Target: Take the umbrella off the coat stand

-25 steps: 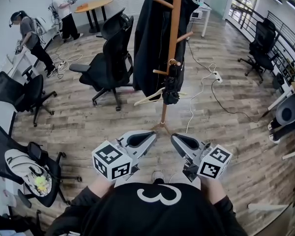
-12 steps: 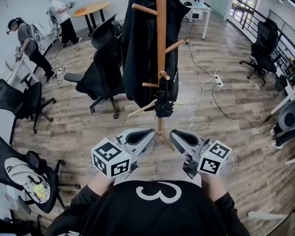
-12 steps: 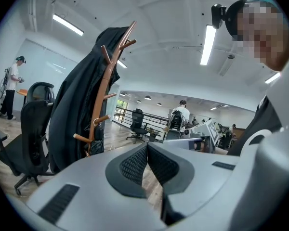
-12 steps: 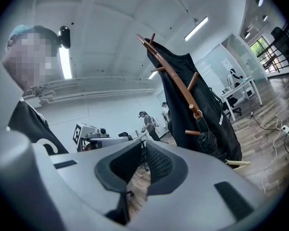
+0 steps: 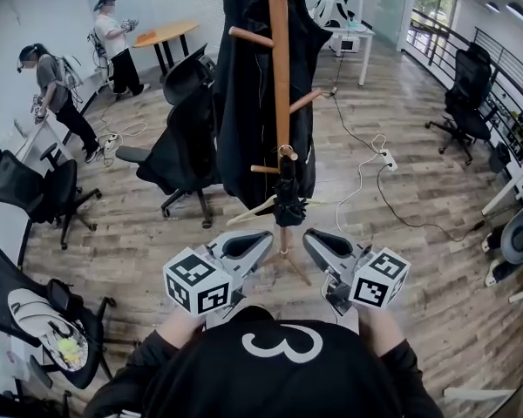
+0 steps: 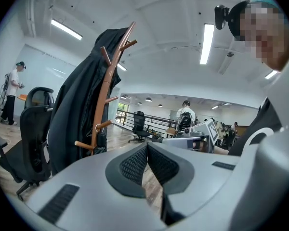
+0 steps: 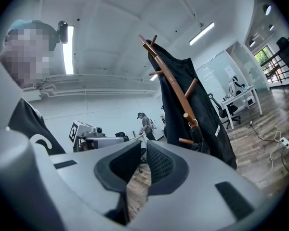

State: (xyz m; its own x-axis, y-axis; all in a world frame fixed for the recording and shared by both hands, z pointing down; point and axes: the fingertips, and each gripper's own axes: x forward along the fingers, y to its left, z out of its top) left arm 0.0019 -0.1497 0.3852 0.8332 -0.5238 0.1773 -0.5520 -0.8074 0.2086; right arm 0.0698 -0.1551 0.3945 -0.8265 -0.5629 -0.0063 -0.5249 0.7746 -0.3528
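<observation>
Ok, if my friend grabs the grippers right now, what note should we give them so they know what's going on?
Left gripper: shut, empty, just short of the stand.
Right gripper: shut, empty, beside the left one.
Umbrella: folded, hanging from a low peg on the coat stand, next to a black coat.
Done: nothing yet; the umbrella is untouched.
Left: open a gripper, reach to the umbrella, grip it, and lift it off the peg.
</observation>
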